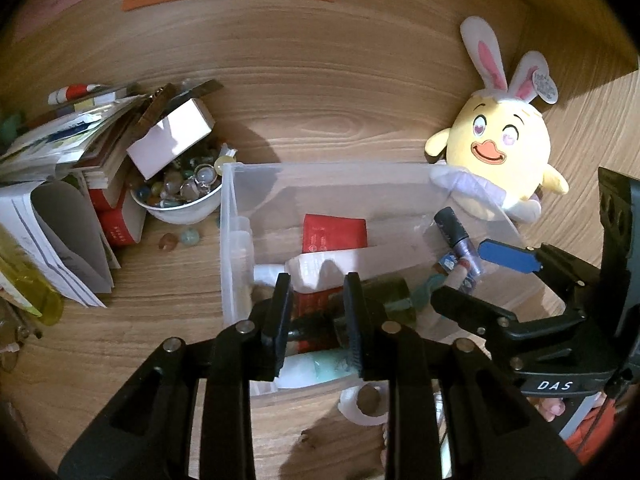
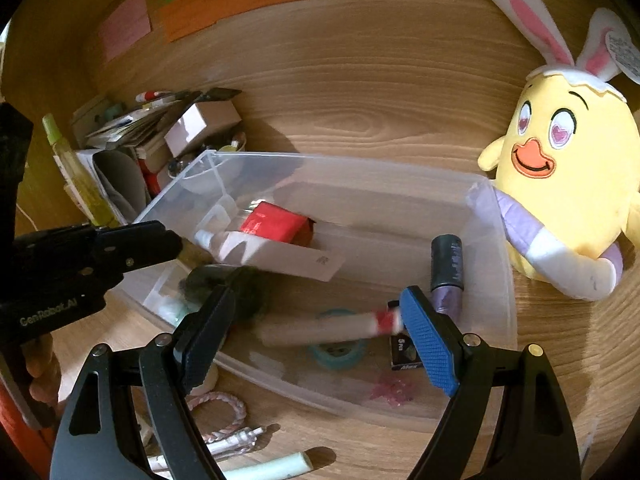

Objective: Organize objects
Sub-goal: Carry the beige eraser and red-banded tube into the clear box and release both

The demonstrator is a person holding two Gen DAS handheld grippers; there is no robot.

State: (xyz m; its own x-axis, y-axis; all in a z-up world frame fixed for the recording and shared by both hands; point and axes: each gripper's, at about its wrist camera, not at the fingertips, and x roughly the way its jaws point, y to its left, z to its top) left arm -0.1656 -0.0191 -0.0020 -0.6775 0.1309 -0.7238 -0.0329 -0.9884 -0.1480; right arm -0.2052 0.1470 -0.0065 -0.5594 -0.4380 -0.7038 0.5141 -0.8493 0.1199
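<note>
A clear plastic bin [image 1: 232, 216] [image 2: 496, 264] stands on the wooden desk. In it lie a red packet [image 1: 334, 232] [image 2: 276, 222], a white box [image 2: 280, 256], a purple tube with a black cap [image 2: 446, 276] [image 1: 458, 240], a teal tape roll [image 2: 338, 354] and a small black box [image 2: 404, 354]. My left gripper [image 1: 318, 320] is over the bin's near side, jaws a little apart, nothing seen between them. My right gripper [image 2: 316, 336] is open over the bin; a blurred white stick with a red band [image 2: 332, 326] shows between its fingers, below them.
A yellow chick plush with rabbit ears [image 1: 500, 148] [image 2: 568, 176] leans against the bin's right end. A white bowl of glass beads [image 1: 180, 196], a white box and stacked books [image 1: 60, 184] stand left. A braided ring [image 2: 218, 408] and tubes [image 2: 276, 466] lie in front.
</note>
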